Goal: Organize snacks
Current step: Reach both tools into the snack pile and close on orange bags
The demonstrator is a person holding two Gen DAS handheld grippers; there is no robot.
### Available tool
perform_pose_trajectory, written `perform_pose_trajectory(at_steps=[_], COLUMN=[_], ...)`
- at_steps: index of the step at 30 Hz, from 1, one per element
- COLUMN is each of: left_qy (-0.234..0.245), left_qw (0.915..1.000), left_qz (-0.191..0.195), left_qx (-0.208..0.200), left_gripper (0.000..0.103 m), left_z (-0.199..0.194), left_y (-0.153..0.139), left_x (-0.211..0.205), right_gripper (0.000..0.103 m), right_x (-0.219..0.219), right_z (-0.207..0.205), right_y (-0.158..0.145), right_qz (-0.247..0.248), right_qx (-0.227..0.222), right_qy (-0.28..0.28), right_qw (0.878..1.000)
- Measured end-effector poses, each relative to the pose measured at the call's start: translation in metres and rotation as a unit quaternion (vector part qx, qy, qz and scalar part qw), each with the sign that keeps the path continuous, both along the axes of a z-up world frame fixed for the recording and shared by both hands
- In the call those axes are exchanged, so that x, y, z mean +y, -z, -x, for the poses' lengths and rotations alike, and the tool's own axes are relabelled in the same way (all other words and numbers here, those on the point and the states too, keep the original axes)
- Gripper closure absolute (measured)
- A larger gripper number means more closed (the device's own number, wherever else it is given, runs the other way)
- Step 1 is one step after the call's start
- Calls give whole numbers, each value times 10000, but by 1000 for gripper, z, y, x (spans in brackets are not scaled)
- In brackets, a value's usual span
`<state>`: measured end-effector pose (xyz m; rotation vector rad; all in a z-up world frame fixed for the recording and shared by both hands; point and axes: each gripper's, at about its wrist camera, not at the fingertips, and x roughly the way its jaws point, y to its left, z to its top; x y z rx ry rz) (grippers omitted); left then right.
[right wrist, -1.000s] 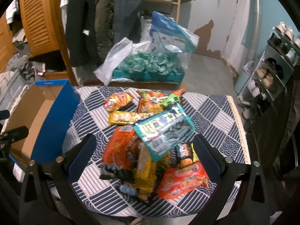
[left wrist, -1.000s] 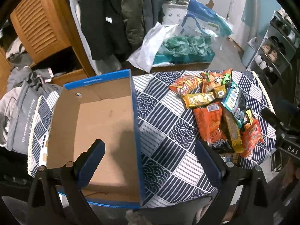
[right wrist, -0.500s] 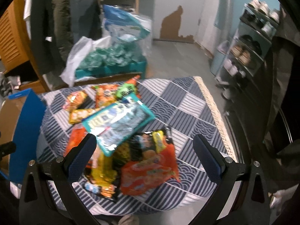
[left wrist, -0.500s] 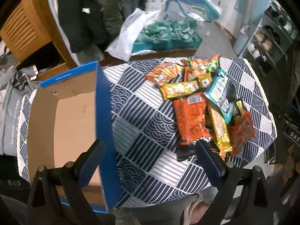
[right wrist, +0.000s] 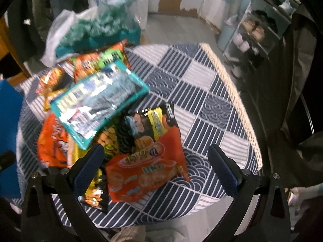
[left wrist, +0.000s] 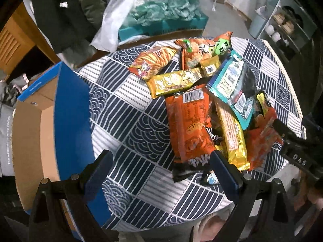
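Cardboard box (left wrist: 36, 133) beside snack pile (left wrist: 203, 104)

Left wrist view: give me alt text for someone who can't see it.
A pile of snack packets lies on a round table with a navy-and-white patterned cloth, an open blue cardboard box to its left. The open left gripper hovers in front, holding nothing.

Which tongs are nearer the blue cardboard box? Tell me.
Left. The left tongs hover beside the box, just off its blue wall. The right tongs are over the snack pile, farther away.
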<state>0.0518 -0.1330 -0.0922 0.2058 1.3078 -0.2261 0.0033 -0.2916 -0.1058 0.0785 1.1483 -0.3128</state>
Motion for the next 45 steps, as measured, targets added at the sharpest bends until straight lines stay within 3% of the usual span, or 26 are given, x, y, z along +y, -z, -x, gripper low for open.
perform_pose_trajectory(at_steps=[13,23,32,36,39,41,45], left_qy=[-450,-312,-77,-42,-154,-207,-85], left_qw=[9971,9983,9972,9955,9931,9899,9910], left_qz=[195,65,-13,131,516,774,793], left_qx=[588,483,748,932,1043,1167,1074], left_gripper=[5,5,5,5,19,39,42], left_z=[-27,-32,-37,-42,-44,-43,-40], left_y=[41,48,73,89,92,94,93], left_x=[-9,-18,-32,-30,-21,-14,-7], right_gripper=[2,2,2,2,3,8,30], right_x=[-2,-7,-19,-27,-26,-20,-3], right_z=[-16,5,13,13,10,6,0], right_y=[51,59,67,79,89,87,81], right_qz=[-68,-114,-625,-1247,-1565,-1403,-1147], right_qx=[674,732,649,745,854,794,751], right_qy=[334,455,823,1015,960,735,313], right_qw=[9971,9962,9925,9842,9793,9842,9901])
